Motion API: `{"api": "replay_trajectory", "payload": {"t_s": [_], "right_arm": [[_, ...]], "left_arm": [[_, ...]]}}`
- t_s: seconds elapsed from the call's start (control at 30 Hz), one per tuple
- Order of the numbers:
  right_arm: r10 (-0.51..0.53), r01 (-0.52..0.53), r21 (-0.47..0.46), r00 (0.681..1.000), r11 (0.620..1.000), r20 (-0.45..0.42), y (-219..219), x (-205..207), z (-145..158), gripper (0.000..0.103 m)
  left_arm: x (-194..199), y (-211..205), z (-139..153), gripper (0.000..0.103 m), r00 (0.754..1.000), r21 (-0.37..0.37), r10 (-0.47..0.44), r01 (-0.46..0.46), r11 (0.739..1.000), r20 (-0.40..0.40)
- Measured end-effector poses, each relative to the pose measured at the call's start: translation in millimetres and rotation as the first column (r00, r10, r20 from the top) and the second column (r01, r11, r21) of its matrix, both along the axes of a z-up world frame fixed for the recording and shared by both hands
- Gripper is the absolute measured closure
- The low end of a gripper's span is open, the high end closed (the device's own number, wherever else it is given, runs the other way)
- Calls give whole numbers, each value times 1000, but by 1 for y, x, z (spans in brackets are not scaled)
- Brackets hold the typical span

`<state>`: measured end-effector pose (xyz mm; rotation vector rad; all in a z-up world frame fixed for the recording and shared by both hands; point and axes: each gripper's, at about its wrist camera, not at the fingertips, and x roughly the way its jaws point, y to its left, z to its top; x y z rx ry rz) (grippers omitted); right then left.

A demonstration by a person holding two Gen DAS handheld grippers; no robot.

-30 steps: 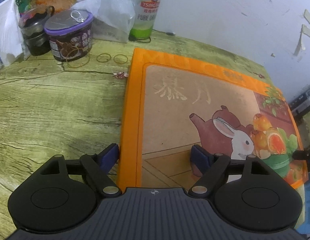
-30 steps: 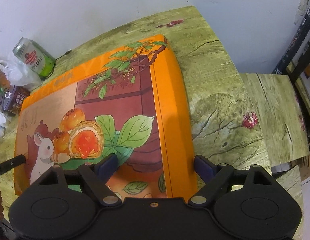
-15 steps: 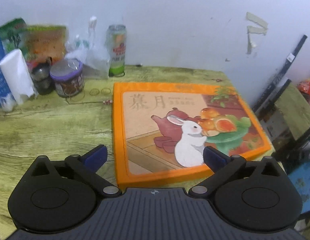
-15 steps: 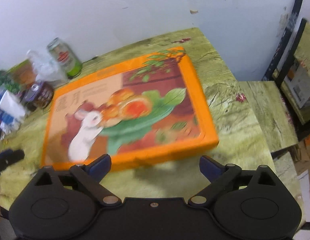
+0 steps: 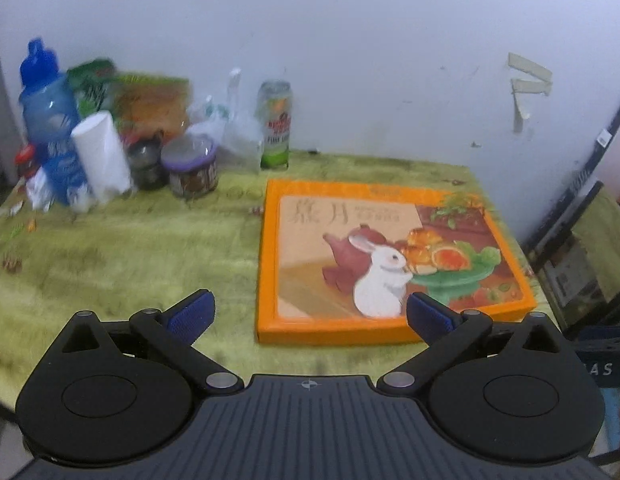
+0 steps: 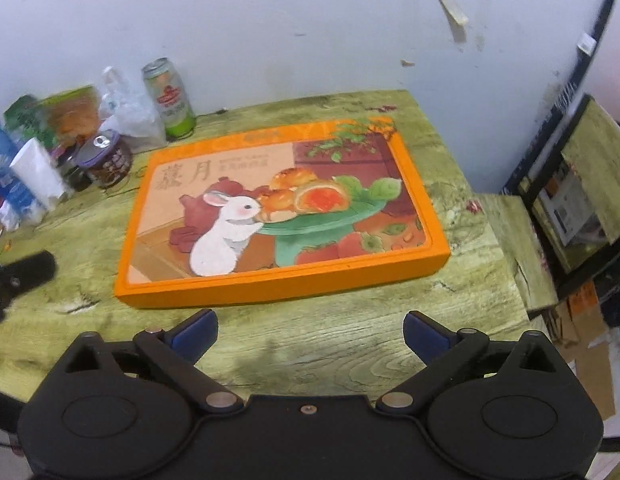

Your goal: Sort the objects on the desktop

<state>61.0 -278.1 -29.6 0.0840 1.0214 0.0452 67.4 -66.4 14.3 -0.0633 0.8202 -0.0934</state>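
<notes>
- Orange box (image 6: 281, 216) lies flat on the green wood-grain table (image 6: 350, 360), rabbit-and-pastry lid facing up, on the side of the table toward the chair (image 6: 522, 248).
- Left gripper (image 5: 310, 316): jaws wide apart, nothing between the pads; it hangs above the table's near edge, clear of the box's near left corner.
- Right gripper (image 6: 310, 332): jaws apart and opening a touch more, only bare table between them; box sits just beyond the fingertips, no contact.
- Left gripper's finger also shows at the left edge of the right wrist view, apart from the box.
- Clutter grouped at the far left corner by the wall: green beer can (image 6: 169, 100) upright, clear plastic bag (image 6: 125, 116) beside it, purple-lid jar (image 6: 105, 160), white paper roll (image 6: 39, 174), blue water bottle (image 5: 49, 120), snack packets (image 5: 149, 100).
- Beer can stands near the box's far left corner, not touching.
- Left wrist view is motion-blurred; small labels unreadable.
</notes>
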Motion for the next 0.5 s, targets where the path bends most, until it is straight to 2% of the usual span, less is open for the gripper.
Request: {"api": "replay_trajectory", "payload": {"t_s": [0.17, 0.3, 0.5], "right_arm": [[58, -57, -35, 998, 998, 31, 8, -9, 6, 1], [94, -92, -45, 995, 995, 45, 12, -16, 8, 1], [104, -100, -51, 992, 994, 75, 12, -20, 12, 1]], "left_arm": [[-11, -16, 1, 0, 1000, 28, 12, -11, 1000, -28], [-16, -19, 4, 0, 997, 7, 38, -37, 999, -61], [-23, -22, 4, 0, 994, 32, 79, -77, 997, -76]]}}
